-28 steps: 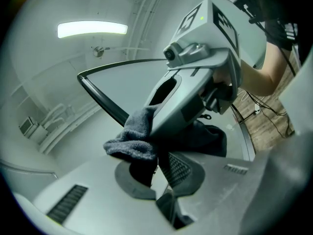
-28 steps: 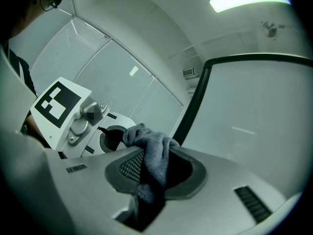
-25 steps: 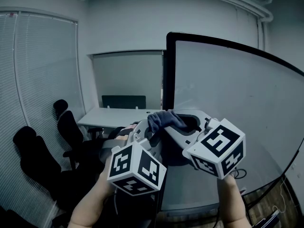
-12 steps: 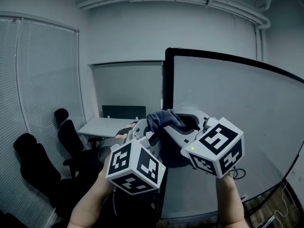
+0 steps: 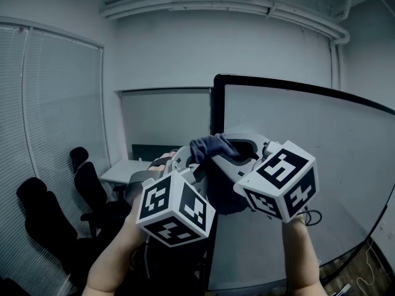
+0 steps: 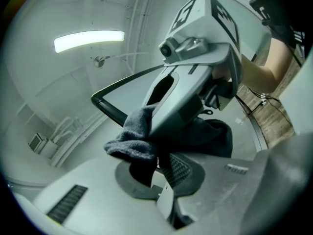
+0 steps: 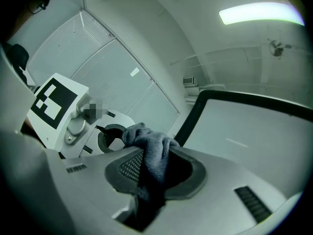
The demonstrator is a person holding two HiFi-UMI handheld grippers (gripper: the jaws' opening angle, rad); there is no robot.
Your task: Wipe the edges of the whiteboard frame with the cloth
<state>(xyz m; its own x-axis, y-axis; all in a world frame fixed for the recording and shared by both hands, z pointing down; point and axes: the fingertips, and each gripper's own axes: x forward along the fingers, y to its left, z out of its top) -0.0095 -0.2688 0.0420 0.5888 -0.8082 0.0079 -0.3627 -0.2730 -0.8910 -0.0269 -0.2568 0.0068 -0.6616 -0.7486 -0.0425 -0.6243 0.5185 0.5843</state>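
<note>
The dark grey cloth (image 5: 213,148) is bunched between the tips of both grippers, held up in front of the whiteboard frame (image 5: 213,106). The frame's black upright edge stands just behind them, and its upper corner is at 12 o'clock from the cloth. In the right gripper view, the right gripper (image 5: 239,158) has its jaws clamped on the cloth (image 7: 151,155), which runs down between the pads. The left gripper (image 5: 185,164) also looks closed on a fold of it (image 6: 129,141), with only a narrow slit between its jaws.

The cloth does not yet seem to touch the frame, so the step in hand is probably bringing it onto the edge. To do that well:

- Keep a good wad of cloth standing proud of the jaw tips, so fabric meets the frame and plastic does not.
- Wrap the wad around the rail at the corner rather than dabbing its face.
- Draw it along the upright towards 6 o'clock in one steady pass — light pressure, since the board may rock.

The office chairs (image 5: 86,177) at 8 o'clock are well clear.
</note>
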